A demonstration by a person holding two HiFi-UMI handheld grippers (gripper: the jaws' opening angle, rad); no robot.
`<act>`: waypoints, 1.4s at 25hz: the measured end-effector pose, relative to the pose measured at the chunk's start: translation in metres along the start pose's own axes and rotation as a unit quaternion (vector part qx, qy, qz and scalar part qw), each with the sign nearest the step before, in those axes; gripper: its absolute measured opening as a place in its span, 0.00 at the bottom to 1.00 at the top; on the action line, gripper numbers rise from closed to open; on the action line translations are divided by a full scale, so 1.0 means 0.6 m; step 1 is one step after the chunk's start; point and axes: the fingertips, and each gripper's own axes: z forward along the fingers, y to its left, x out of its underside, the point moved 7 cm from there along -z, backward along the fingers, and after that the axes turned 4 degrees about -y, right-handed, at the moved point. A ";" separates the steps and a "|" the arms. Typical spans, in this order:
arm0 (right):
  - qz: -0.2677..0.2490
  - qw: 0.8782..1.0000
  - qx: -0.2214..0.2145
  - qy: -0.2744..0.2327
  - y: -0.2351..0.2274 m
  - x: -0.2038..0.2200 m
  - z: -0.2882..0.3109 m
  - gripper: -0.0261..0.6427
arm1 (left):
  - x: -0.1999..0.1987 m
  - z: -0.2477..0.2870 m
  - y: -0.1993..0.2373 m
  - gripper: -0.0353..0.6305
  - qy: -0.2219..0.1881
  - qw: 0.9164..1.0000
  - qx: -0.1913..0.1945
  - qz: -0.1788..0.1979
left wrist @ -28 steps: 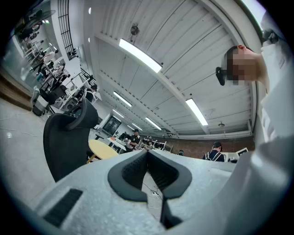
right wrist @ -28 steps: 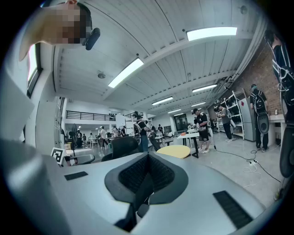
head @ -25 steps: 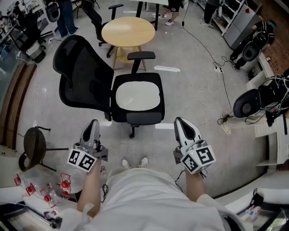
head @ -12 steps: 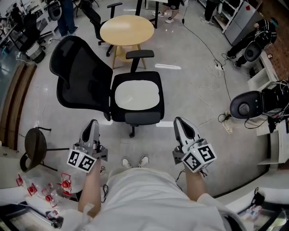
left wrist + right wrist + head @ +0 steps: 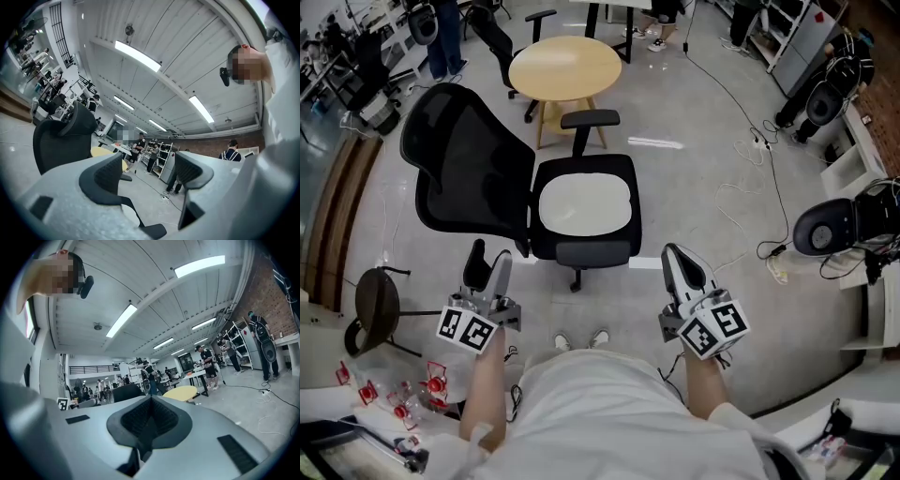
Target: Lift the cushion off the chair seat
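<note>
- Cushion (image 5: 584,204), pale and flat, lay on the seat of the black chair (image 5: 469,169) and covered most of it. Neither claw touched it.
- Left claw (image 5: 486,267) stood wide with nothing between its pads, and its jaws had just been opening. It hung over the floor (image 5: 694,187) near the seat's front left corner, apart from the chair.
- Right claw (image 5: 680,262) was closed, its pads pressed together on nothing. It was held over the floor off the seat's front right corner, also apart from the chair.
- Only the head view showed the cushion and seat, seen from above, with the person's shoes (image 5: 577,337) just short of the chair base.
- The left claw view looked along the room instead. It caught the chair's mesh back from the side at the left, long ceiling lights (image 5: 137,55) and people (image 5: 140,143) standing among shelves. The cushion did not show there.
- The right claw view showed the yellow top of the round table (image 5: 565,66) beyond the closed jaws. It also took in a brick wall (image 5: 274,291) at the right and more people standing far off.
- The round table stood just behind the chair, beside its armrest.
- A dark stool (image 5: 373,302) stood to the left of the left claw.
- Cables (image 5: 759,150) trailed over the floor at the right, well apart from the chair.
- Between both claws and the seat's front edge lay only bare floor.
</note>
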 end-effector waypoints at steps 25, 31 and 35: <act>0.005 0.993 0.051 0.109 -0.075 0.065 0.296 0.04 | 0.131 0.288 0.237 0.73 0.091 0.993 0.012 -0.078; -0.007 0.989 0.083 0.119 -0.061 0.055 0.397 0.04 | 0.161 0.391 0.322 0.73 0.135 0.985 0.043 -0.101; -0.003 0.986 0.107 0.128 -0.075 0.057 0.420 0.04 | 0.194 0.450 0.356 0.73 0.161 0.980 0.060 -0.098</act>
